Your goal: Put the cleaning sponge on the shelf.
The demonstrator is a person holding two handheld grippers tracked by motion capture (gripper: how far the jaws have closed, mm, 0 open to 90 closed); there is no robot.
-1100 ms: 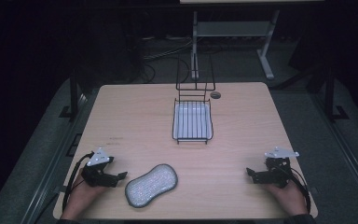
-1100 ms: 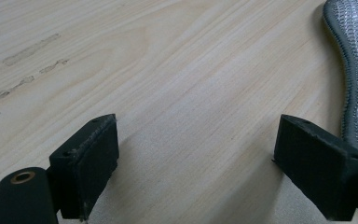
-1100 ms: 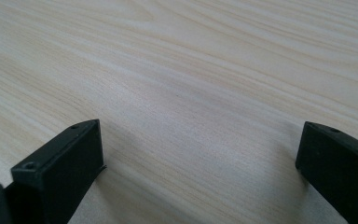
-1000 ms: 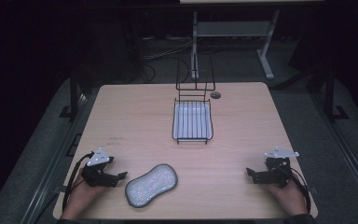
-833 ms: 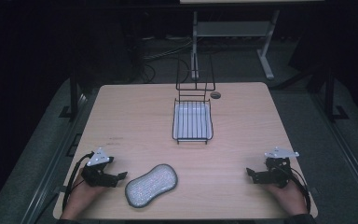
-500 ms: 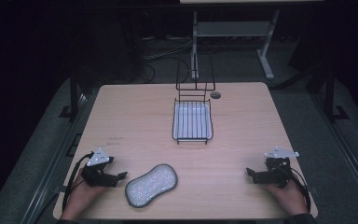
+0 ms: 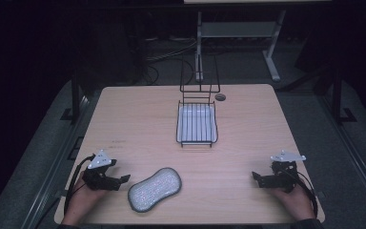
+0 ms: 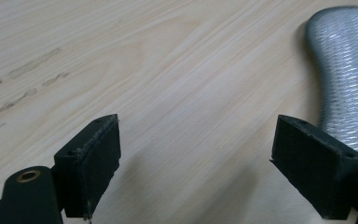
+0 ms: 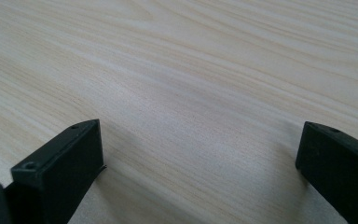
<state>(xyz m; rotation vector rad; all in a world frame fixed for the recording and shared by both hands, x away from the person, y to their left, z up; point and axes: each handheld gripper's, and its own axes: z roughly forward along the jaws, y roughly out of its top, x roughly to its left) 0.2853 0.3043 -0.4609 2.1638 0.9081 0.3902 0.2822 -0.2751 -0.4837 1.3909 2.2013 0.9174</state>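
Observation:
A grey, peanut-shaped scrubbing sponge [image 7: 154, 189] lies flat near the table's front edge, left of centre. My left gripper [image 7: 123, 180] rests on the table just left of it, open, with bare wood between its jaws [image 8: 196, 154]; the sponge [image 8: 345, 88] shows at the right of the left gripper view, beside the right jaw. My right gripper [image 7: 255, 177] sits open at the front right, low over bare tabletop [image 9: 200, 158], holding nothing. A black wire rack with a white tray [image 7: 197, 123] stands at the middle back of the table.
The light wooden table [image 7: 138, 124] has a round cable hole [image 7: 220, 97] behind the rack. Dark floor, cables and a desk frame [image 7: 233, 33] lie beyond the far edge. Faint dark marks [image 8: 23, 84] streak the wood ahead of the left gripper.

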